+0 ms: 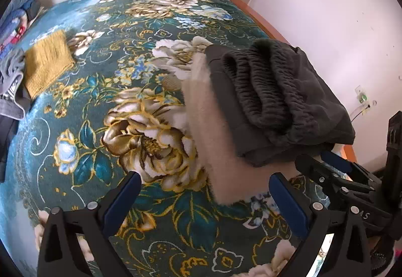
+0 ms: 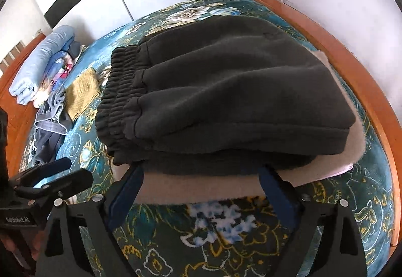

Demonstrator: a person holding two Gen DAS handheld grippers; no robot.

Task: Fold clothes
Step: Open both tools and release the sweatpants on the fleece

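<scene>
dark folded trousers (image 2: 226, 91) on fleece (image 2: 201, 186), 12 o'clock of right gripper (image 2: 201, 191), waistband toward 9 | right nearer | left gripper (image 1: 204, 191): trousers at 1 o'clock | both jaws spread, empty

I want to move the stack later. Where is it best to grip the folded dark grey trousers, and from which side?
Probably the near folded edge of the dark grey trousers, approached low from the front by the right gripper: it faces that open gripper, thick and compact, above the cream garment.
</scene>
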